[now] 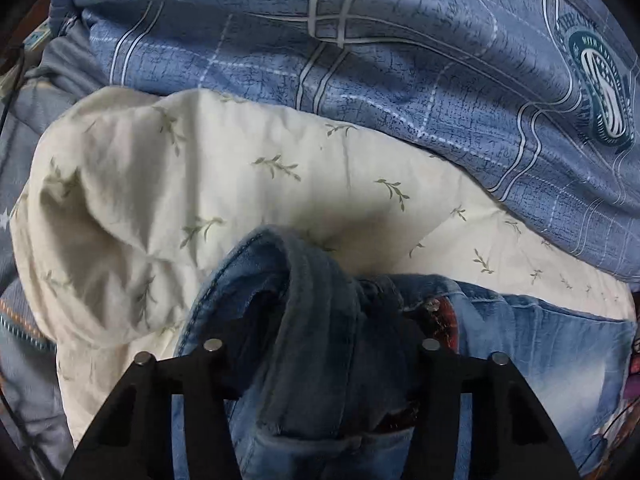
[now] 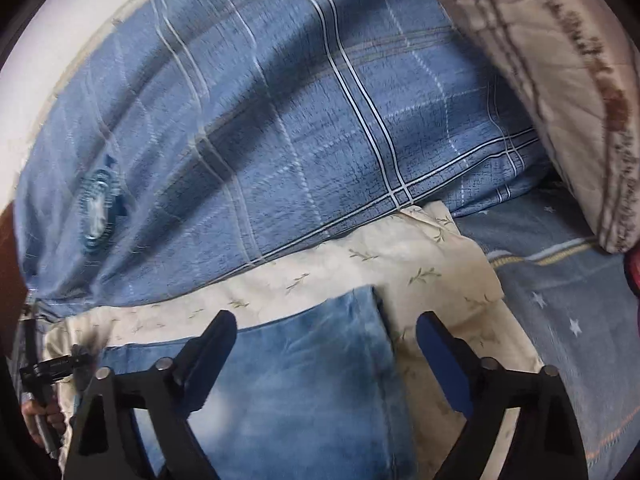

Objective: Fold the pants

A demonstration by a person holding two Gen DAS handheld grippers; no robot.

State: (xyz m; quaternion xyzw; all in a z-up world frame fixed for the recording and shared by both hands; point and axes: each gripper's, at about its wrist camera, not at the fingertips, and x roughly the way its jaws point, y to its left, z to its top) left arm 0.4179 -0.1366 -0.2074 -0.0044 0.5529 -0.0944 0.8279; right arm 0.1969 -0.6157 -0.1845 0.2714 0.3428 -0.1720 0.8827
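Left wrist view: my left hand-held gripper (image 1: 320, 320) clamps a bunched fold of the faded blue denim pants (image 1: 312, 340) lying on the cream leaf-print sheet (image 1: 240, 168). Right wrist view: my right hand-held gripper (image 2: 326, 334) gapes wide above the pants' hem, gripping nothing.

Both cameras ride on the hand-held grippers and look steeply down onto a bed, close to the fabric. The left wrist view sits right over the bunched jeans (image 1: 312, 320), facing the blue plaid duvet (image 1: 360, 60). The right wrist view looks across a flat stretch of the jeans (image 2: 304, 360) toward the same duvet (image 2: 280, 120). Both share the cream leaf-print sheet (image 1: 200, 168) (image 2: 400, 256).
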